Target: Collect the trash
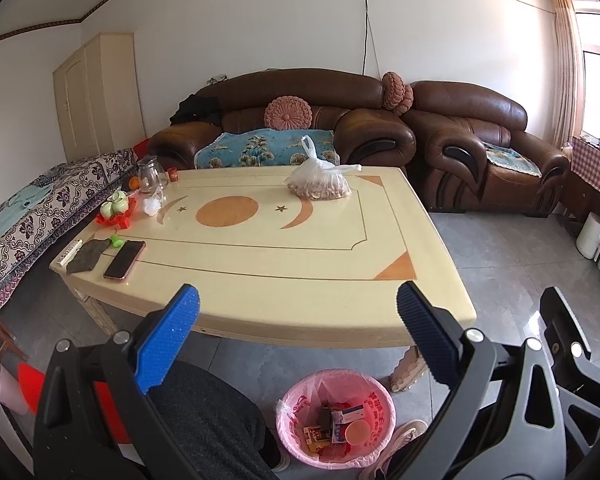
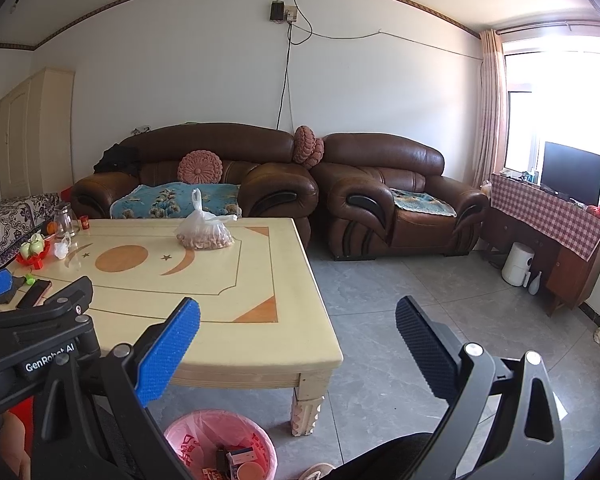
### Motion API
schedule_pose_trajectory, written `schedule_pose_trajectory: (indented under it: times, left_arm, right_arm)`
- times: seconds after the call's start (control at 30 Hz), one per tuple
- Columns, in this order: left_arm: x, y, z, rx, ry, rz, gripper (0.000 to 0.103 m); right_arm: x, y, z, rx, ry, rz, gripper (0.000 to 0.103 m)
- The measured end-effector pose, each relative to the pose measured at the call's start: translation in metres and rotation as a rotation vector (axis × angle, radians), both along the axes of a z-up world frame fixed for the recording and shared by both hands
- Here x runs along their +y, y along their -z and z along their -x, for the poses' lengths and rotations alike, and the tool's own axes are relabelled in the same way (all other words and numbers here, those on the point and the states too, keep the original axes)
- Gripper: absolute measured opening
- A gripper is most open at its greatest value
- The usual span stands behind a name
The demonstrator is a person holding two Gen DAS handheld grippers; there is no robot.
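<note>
Left wrist view, nearest first: the left gripper (image 1: 298, 304) hangs with its 2 jaws spread wide and nothing between them, and directly below it on the grey tile floor stands the round bin lined with a pink plastic bag (image 1: 296, 396), already holding small cartons and a round orange lid. The right gripper (image 2: 298, 308) is likewise wide open and empty, held over the table's near right corner, so it sits further to the right than its partner. Beyond both lies the cream low table with orange moon and star inlays (image 1: 300, 264), whose middle is bare. What looks most like remaining trash is the small crumpled white wad (image 1: 151, 205) near the far left corner, just beside the clear glass pitcher (image 1: 149, 174) and the red tray of pale green cups (image 1: 116, 210); I cannot tell its long axis, as it appears roughly round. It lies ahead and well to the left of both grippers, and the left one is plainly nearer. Along the left edge also rest a dark phone (image 1: 125, 259) and a dark grey cloth (image 1: 87, 255). A knotted clear plastic bag of nuts (image 1: 320, 184) sits by the far edge.
</note>
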State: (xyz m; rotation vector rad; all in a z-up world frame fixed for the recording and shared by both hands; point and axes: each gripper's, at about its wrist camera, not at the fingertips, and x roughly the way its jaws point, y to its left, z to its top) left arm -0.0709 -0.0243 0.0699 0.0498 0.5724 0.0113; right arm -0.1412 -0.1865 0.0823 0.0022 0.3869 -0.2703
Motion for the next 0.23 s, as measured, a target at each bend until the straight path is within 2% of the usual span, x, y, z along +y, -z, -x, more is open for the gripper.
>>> schedule_pose_trajectory:
  times: [0.23]
  left_arm:
    - [0.0006, 0.0008, -0.0042, 0.029, 0.009, 0.005, 0.096]
  right_arm:
    - [-0.0003, 0.0011, 0.0011, 0.003, -0.001, 0.002, 0.096]
